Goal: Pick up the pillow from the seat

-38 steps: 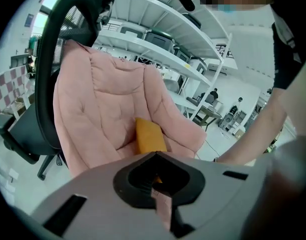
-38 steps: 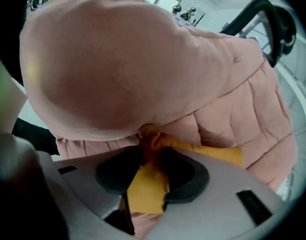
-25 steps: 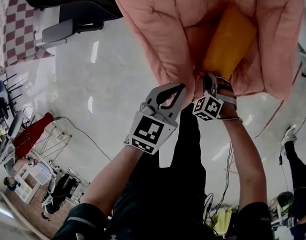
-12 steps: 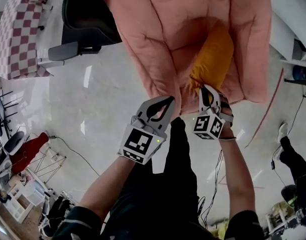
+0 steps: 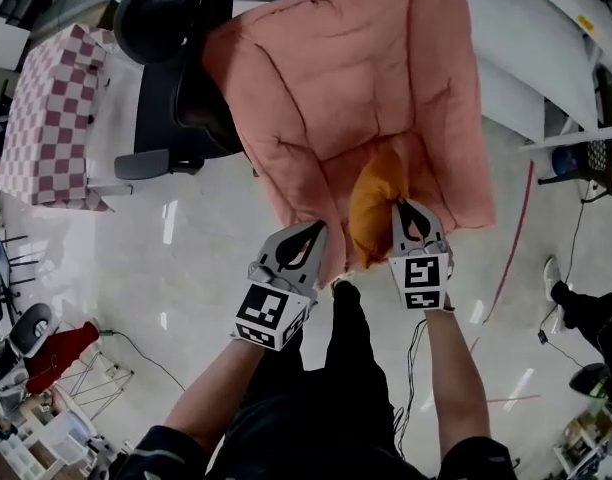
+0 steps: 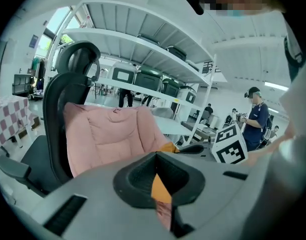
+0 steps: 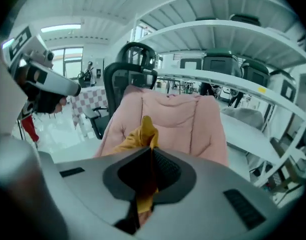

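Observation:
An orange pillow (image 5: 374, 203) lies at the front edge of a chair seat padded in pink (image 5: 356, 78). My right gripper (image 5: 404, 206) is shut on the pillow's near end; yellow-orange cloth (image 7: 138, 134) runs from its closed jaws (image 7: 150, 151). My left gripper (image 5: 316, 230) is just left of it at the seat's front edge. Its jaws (image 6: 155, 156) are closed, with a strip of orange cloth and some pink cloth pinched between them. A corner of the pillow (image 6: 169, 147) shows just past them.
The pink cover drapes a black office chair (image 5: 171, 28) with an armrest (image 5: 151, 163). A checkered table (image 5: 51, 118) stands at the left, white shelving (image 5: 526, 58) at the right. A red cable (image 5: 511, 258) lies on the glossy floor. Another person's leg (image 5: 586, 313) is at the right edge.
Both grippers and the pillow have drawn back toward me. The chair now looks smaller and farther off, and the pillow has slid to the seat's front edge.

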`<state>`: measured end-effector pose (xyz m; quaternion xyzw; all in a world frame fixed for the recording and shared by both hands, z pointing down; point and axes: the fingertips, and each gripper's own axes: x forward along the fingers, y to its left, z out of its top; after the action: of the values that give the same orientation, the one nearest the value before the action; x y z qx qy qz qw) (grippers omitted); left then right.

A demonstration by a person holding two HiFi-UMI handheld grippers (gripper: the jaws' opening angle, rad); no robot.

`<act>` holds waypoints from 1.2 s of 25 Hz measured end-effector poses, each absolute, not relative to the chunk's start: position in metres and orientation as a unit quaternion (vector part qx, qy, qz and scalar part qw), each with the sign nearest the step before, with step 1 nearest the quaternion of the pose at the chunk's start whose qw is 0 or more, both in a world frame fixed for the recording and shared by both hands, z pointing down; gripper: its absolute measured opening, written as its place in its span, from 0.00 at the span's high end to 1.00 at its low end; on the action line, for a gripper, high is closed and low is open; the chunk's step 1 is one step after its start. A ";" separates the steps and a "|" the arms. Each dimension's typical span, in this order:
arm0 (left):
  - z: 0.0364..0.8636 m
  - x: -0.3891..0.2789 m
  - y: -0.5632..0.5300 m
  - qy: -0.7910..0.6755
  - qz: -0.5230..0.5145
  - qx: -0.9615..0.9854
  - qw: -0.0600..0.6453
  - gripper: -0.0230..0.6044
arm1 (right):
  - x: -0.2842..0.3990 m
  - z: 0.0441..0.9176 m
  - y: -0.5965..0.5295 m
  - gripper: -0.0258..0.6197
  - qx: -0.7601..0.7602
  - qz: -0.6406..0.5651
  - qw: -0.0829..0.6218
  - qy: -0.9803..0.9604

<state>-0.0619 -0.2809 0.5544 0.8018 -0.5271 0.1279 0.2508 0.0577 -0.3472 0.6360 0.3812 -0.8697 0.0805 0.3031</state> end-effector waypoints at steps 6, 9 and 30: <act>0.499 -0.062 -0.281 -0.527 0.105 0.810 0.236 0.96 | 0.054 0.566 -0.324 0.94 0.408 0.123 0.232 -0.874; 0.469 -0.065 -0.281 -0.525 0.091 0.816 0.223 0.96 | 0.050 0.524 -0.315 0.94 0.422 0.119 0.198 -0.877; 0.248 -0.110 -0.262 -0.518 -0.003 0.846 0.129 0.96 | 0.079 0.250 -0.279 0.94 0.487 0.019 0.047 -0.872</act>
<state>-0.1096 -0.2624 0.2479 0.8455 -0.5180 -0.0033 0.1295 0.0786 -0.2795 0.2505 0.4871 -0.8718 0.0194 0.0474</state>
